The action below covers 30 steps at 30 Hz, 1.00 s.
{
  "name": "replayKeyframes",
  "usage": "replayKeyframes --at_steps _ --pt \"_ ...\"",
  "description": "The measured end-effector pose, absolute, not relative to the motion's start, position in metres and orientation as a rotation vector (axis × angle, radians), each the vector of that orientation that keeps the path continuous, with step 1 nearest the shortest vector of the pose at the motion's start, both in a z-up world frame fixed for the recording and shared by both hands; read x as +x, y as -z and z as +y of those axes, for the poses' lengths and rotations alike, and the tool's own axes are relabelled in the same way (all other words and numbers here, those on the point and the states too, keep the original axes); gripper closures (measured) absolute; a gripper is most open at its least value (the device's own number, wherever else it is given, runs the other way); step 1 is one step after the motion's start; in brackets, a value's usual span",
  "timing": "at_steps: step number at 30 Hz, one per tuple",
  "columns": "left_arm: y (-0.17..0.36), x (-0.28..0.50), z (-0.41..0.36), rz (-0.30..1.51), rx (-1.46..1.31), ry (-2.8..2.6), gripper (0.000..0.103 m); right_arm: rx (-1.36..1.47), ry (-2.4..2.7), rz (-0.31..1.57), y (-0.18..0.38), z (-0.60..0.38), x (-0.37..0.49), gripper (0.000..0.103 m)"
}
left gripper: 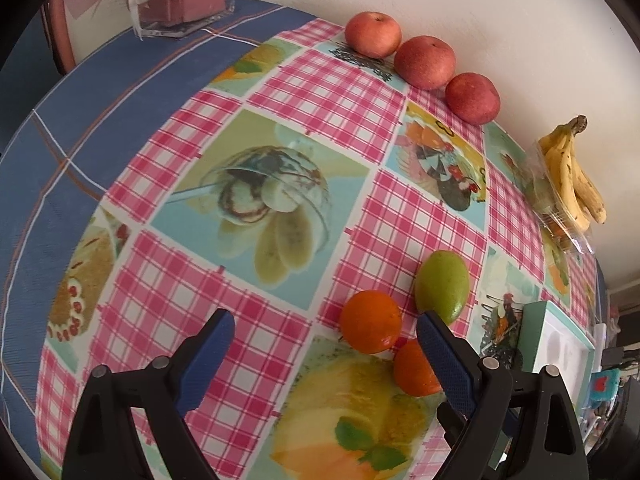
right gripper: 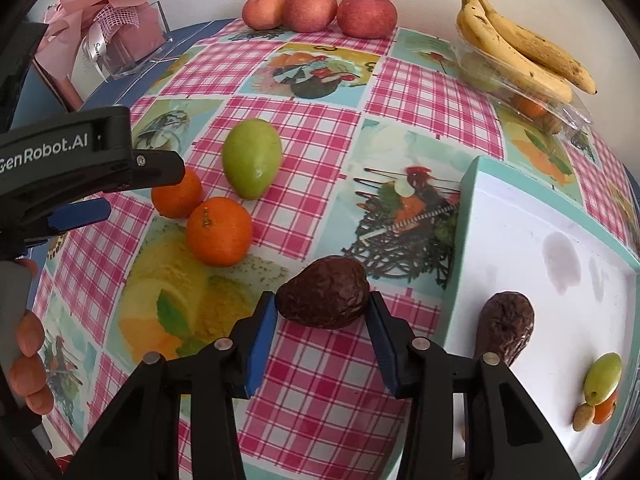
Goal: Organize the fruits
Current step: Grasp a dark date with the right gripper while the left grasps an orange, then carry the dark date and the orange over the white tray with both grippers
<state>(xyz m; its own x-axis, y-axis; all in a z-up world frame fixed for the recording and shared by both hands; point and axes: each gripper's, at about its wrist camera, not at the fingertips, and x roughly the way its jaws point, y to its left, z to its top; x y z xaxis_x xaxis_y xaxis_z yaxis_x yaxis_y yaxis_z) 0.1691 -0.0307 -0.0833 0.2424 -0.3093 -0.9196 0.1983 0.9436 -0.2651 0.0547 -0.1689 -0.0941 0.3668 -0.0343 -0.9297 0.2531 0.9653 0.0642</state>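
Observation:
In the right wrist view my right gripper is shut on a dark wrinkled avocado, with its blue pads pressing both sides just above the checked tablecloth. To its right stands a teal-rimmed white box holding another dark avocado, a green fruit and an orange. On the cloth lie two oranges and a green fruit. My left gripper stands open and holds nothing. Its right finger hangs over the nearer orange.
Three red apples line the wall at the back. Bananas rest on a clear plastic punnet at the back right. A glass box with pink ribbon stands at the back left. A hand shows at the left edge.

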Motion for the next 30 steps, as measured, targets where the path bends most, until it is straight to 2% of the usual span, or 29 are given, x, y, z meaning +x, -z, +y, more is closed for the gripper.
replayKeyframes --at_steps 3,4,8,10,14,16,30 --pt "0.085 0.169 -0.034 1.28 -0.105 0.355 0.012 0.213 0.191 1.184 0.095 -0.173 0.054 0.056" --pt "0.085 0.168 -0.035 1.28 -0.107 0.364 0.019 0.213 0.194 1.184 0.095 -0.174 0.052 0.056" --pt "0.084 0.167 -0.039 1.274 -0.105 0.38 0.029 0.217 0.2 1.186 0.095 -0.175 0.051 0.056" --pt "0.085 0.167 -0.041 1.278 -0.112 0.396 0.04 0.218 0.201 1.186 0.094 -0.176 0.05 0.056" --pt "0.084 0.165 -0.045 1.279 -0.104 0.417 0.053 0.217 0.199 1.183 0.094 -0.175 0.05 0.056" --pt "0.084 0.165 -0.046 1.28 -0.105 0.424 0.065 0.215 0.198 1.179 0.092 -0.175 0.049 0.056" --pt "0.037 0.158 -0.046 1.219 -0.075 0.429 0.067 0.24 0.196 1.086 0.05 -0.179 0.044 0.057"
